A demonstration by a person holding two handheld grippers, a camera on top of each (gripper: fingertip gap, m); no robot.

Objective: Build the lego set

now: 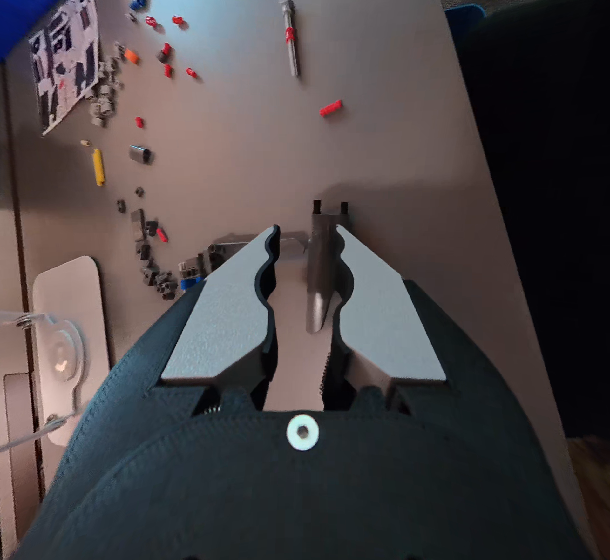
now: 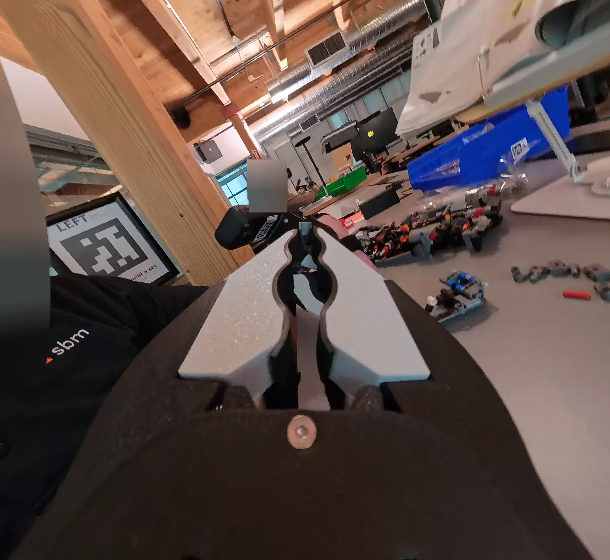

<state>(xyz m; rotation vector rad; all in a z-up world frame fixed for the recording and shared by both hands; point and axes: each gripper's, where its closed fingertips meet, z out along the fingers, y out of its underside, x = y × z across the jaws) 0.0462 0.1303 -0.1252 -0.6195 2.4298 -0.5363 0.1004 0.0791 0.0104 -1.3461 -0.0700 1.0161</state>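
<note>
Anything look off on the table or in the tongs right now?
Mostly loose-part clutter. The odd bit: the grey panel piece sits only against one finger of the open left tongs, not clamped, so it may slip.

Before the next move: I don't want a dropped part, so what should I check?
1. Left gripper open above the grey curved panel with two black pins: ok.
2. Panel centred between its fingers: not ok, it sits close to one finger.
3. Right gripper holding a part: cannot tell; something small and grey shows at its tips.
4. Pale table around the panel: ok; the nearest short red rod lies apart.
</note>
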